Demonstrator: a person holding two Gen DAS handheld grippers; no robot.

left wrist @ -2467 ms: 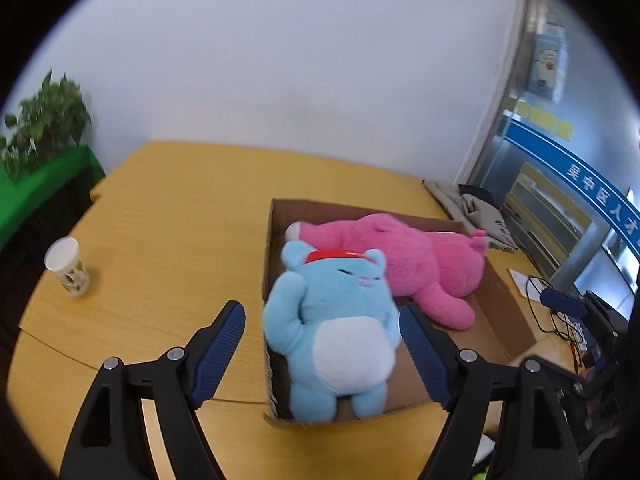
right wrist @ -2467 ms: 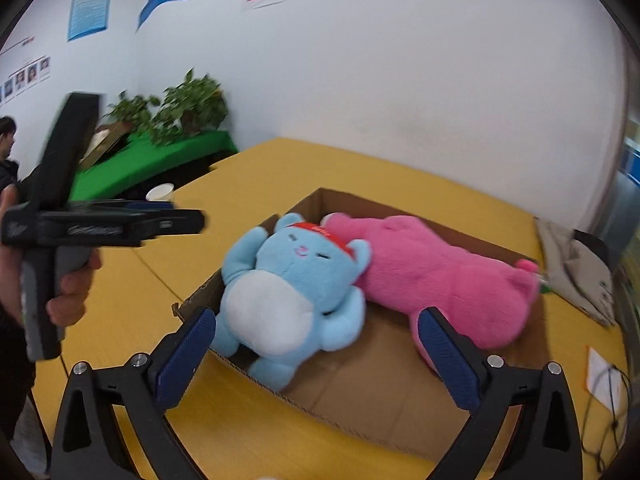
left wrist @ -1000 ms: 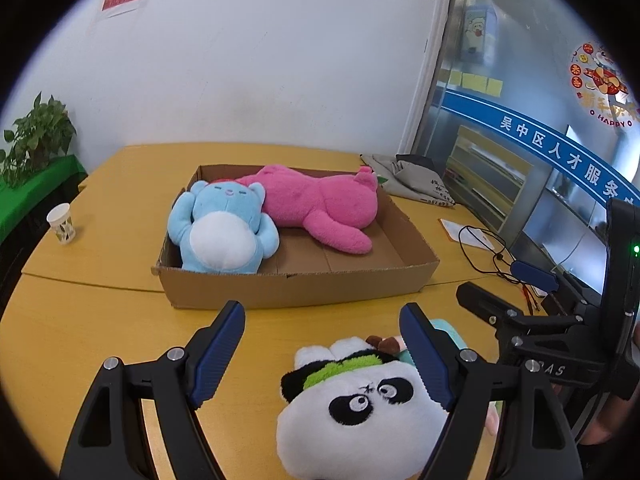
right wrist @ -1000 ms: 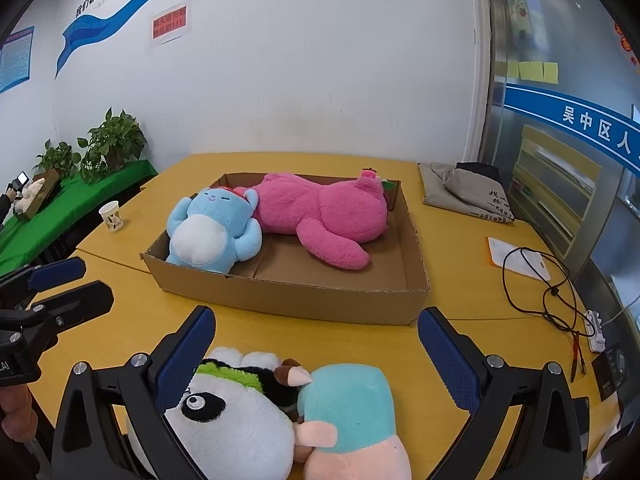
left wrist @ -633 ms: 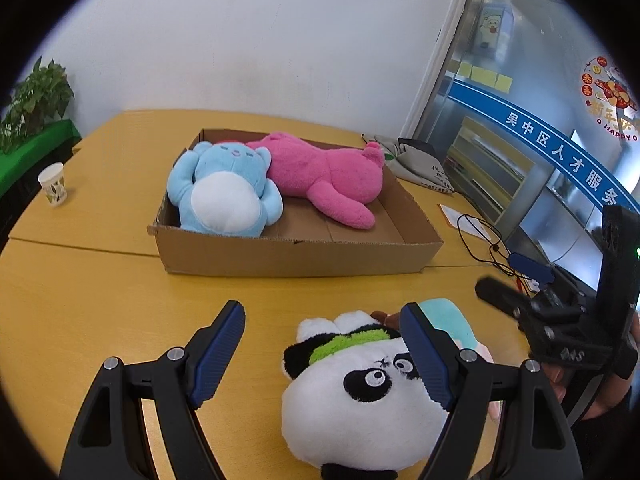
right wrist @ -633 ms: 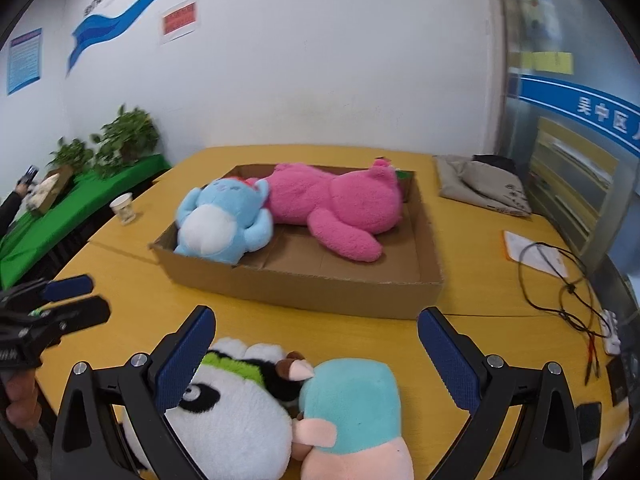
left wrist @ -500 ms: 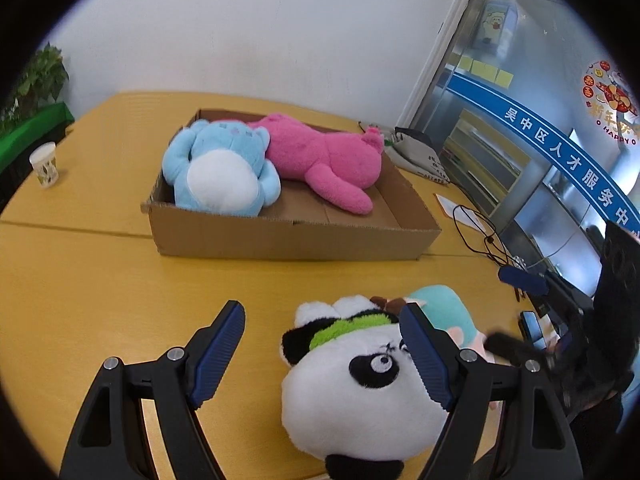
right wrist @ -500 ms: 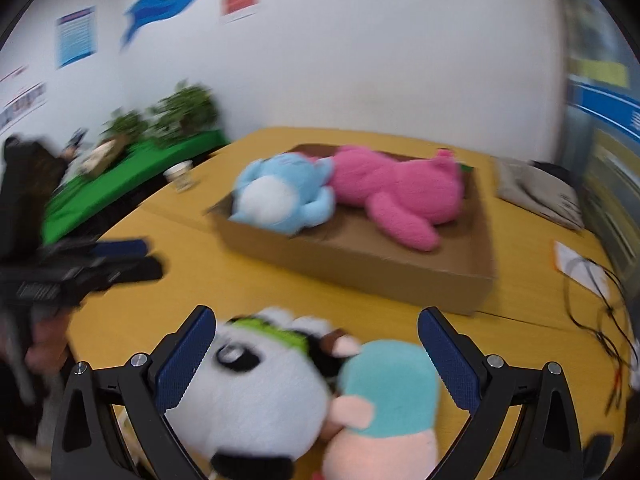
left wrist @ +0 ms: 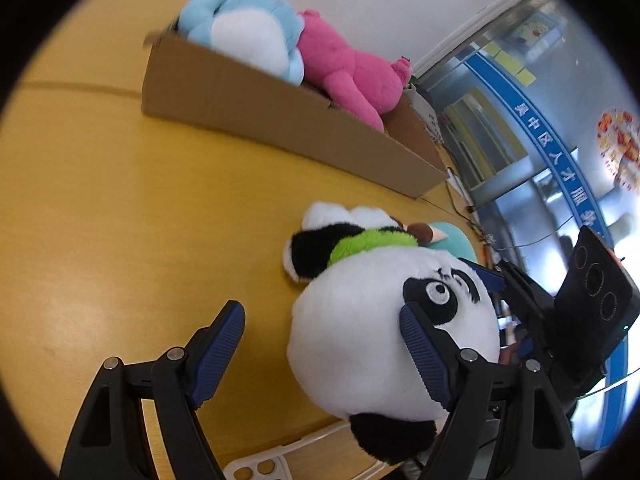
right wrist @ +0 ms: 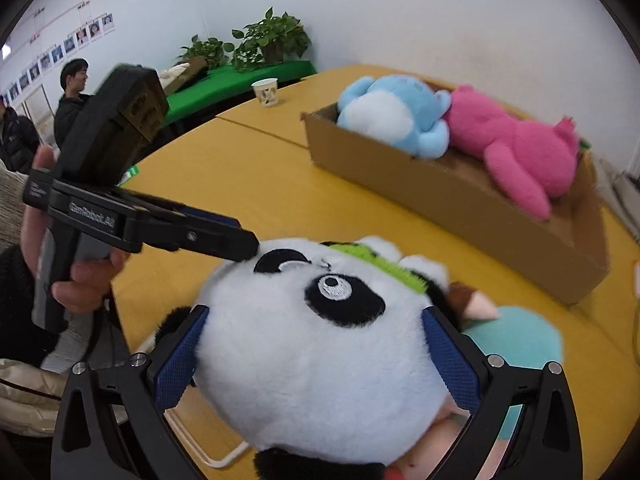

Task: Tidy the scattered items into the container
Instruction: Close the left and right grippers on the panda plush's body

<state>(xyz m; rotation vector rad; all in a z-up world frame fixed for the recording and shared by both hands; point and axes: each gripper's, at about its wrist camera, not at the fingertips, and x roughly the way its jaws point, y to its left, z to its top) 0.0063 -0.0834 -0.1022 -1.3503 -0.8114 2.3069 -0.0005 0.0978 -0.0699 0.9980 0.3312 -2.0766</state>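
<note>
On table (left wrist: 120, 208), round white/black panda plush (right wrist: 320, 344) w/ green collar, both grippers' fingers spread, left (left wrist: 320, 354), right (right wrist: 312, 356) straddling head.

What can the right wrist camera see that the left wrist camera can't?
Only the right wrist view shows the paper cup, the potted plants on the green counter, people standing by the wall, and the hand holding the left gripper.

Only the left wrist view shows the glass wall with the blue banner and the right gripper beside the panda.

Both show the panda plush, the teal plush beside it, the cardboard box, and the blue plush and pink plush inside it.
</note>
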